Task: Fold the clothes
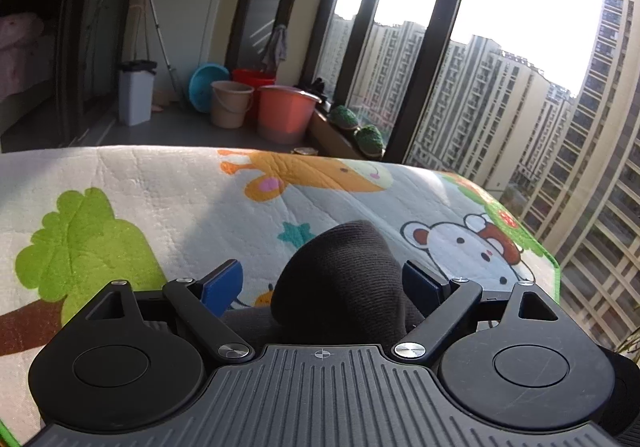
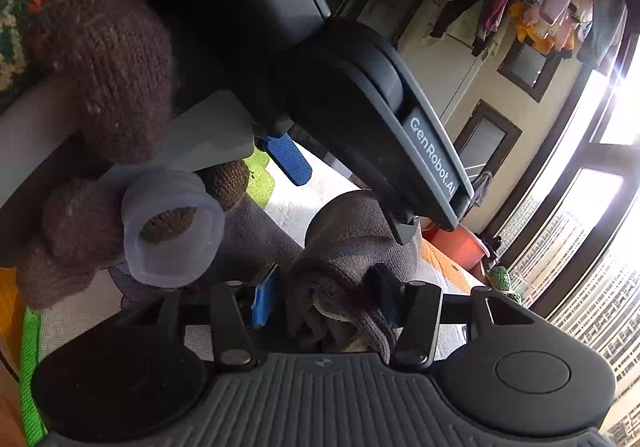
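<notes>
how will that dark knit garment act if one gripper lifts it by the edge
The dark knit garment is probably floppy: it bulges in a soft, rounded fold. Its ribbed knit likely grips the blue pads rather than slipping. It seems light and should drape down, not roll.

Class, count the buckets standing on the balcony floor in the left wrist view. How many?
3. A beige bucket at left, a red bucket behind it, mostly hidden, and a salmon bucket at right. The blue basin is not counted; more may be hidden.
</notes>
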Tool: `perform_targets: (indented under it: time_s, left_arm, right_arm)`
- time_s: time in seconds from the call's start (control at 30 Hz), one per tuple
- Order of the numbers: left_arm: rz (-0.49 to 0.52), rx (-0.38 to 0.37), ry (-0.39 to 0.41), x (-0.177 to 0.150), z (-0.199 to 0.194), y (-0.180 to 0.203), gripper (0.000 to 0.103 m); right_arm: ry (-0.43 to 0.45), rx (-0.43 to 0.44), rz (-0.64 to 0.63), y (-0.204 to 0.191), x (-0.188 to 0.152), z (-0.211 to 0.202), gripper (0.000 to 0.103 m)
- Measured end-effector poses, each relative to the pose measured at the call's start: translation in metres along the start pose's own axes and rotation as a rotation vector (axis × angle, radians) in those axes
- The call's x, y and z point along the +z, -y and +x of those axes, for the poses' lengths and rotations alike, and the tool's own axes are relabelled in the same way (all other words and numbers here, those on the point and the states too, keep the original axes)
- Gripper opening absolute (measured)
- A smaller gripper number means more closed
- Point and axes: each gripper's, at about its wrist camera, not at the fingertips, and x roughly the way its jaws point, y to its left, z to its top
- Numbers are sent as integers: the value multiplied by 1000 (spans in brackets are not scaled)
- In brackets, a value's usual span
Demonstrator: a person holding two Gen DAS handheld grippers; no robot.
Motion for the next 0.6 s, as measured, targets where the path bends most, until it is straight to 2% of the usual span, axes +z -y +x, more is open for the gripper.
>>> perform_targets:
  time_s: [0.1,0.17,0.3,0.4,0.5,0.6]
  left_arm:
    - [-66,-10,-30,-9,5,-24,95]
    - [-100,-6,-33,-13,4,-37,95]
    - [-146,20,-22,-14,-1,-55,95]
    - [-195,10,-31,-13,-1,-66,95]
    - [-217,22,-33,-14,0,-70,95]
    - [-236,41,-39,-15,0,-74,94]
  right_arm:
    - [12,75,90,16,-2,-8,66]
    - [8,134,202,34,-5,-14,66]
    - [-27,273,606,91,-21,-12,67]
    - [-64,307,888,127,-43,8,67]
    - [-105,407,1047,134,-63,40,69]
    - [-109,477,1100,119,-71,56,67]
